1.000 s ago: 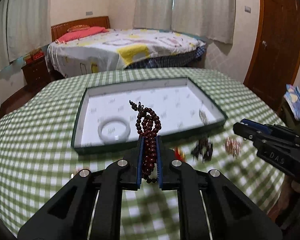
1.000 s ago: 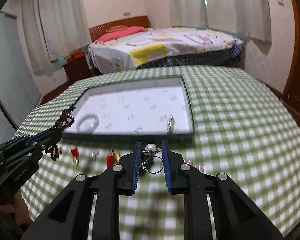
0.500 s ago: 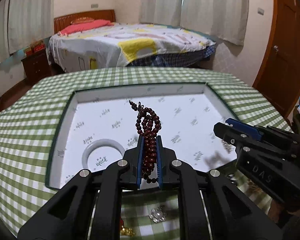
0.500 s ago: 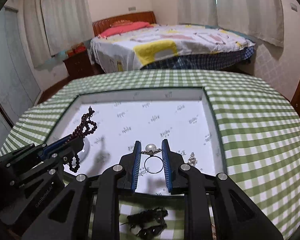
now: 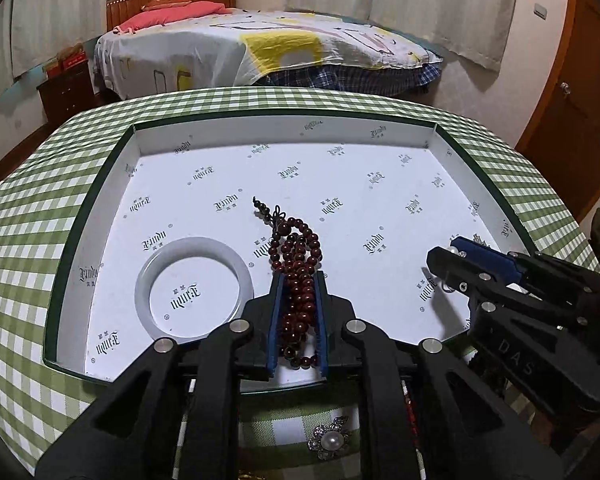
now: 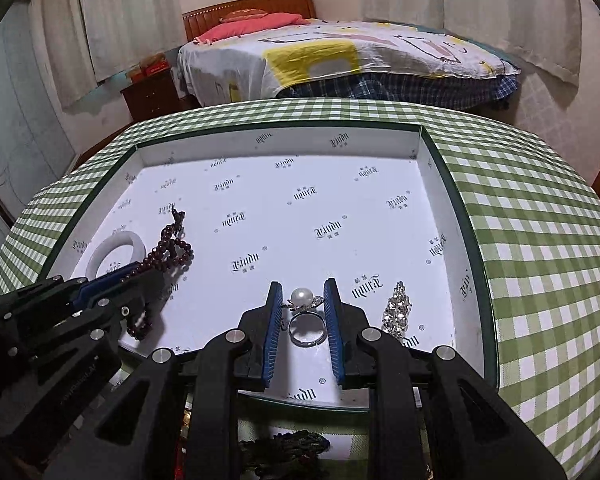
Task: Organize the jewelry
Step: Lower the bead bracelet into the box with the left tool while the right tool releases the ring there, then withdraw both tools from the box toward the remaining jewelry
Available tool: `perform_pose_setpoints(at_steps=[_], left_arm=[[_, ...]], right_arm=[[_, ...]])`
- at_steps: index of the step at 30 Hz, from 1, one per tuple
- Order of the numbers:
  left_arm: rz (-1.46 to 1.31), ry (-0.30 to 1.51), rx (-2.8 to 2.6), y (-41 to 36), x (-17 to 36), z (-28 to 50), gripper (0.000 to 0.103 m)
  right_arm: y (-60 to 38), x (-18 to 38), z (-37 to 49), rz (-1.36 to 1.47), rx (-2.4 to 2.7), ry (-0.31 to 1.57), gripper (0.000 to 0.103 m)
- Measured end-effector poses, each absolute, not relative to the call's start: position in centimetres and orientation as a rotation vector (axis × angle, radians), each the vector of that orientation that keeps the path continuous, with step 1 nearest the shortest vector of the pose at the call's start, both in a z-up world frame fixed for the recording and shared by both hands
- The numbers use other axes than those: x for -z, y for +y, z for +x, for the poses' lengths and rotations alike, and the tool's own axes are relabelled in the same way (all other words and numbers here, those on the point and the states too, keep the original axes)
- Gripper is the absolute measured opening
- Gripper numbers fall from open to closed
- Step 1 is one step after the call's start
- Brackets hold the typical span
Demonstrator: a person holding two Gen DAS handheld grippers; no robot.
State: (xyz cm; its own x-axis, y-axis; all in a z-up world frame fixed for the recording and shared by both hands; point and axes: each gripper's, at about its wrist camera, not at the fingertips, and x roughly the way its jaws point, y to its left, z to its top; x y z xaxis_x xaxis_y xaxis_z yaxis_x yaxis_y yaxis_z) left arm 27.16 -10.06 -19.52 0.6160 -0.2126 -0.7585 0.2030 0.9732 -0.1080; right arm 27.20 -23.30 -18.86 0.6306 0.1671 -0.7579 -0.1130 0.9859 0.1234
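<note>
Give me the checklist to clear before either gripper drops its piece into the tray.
1. Left gripper over the tray: ok.
2. Bead bracelet between its pads, jaws have just been opening: ok.
3. Beads apart from the white bangle: ok.
4. Right gripper clamped on the pearl ring, over the tray: ok.
5. Ring apart from the rhinestone piece beside it: ok.
6. Ring touching the tray floor: cannot tell.

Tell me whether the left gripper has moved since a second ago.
Yes. The left gripper, with the bead bracelet between its jaws, which have just been opening, has advanced from short of the box's near wall to over its floor.
</note>
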Motion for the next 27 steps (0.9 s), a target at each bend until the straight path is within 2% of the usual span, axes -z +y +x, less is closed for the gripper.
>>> perform_pose_setpoints(at_steps=[2,5,14,17,27], left_arm=[[-0.023,0.873,0.237,-9.9,19.6,27.2,0.032],[-0.023,0.865,0.237,-9.9,19.5,27.0,0.038],[-0.041,0.823,0.251,-9.7,17.2,25.7,0.056],[-0.050,0.795,0.251,-9.2,16.0,24.6,0.059],[-0.040,0.766,0.220,-6.8,14.1,19.6,0.060]], right_arm=[[-23.4,18.9,27.1,0.073,-0.161,0.874,0.025],[-23.7,18.7,26.9,0.080,-0.154,0.862,0.036],[-24.0,16.1,25.5,0.085,-0.142,0.801,0.037],[-24.2,15.0,24.5,0.090,-0.139,0.778,0.037],[-24.1,14.0,19.6,0.091,-0.142,0.767,0.037]])
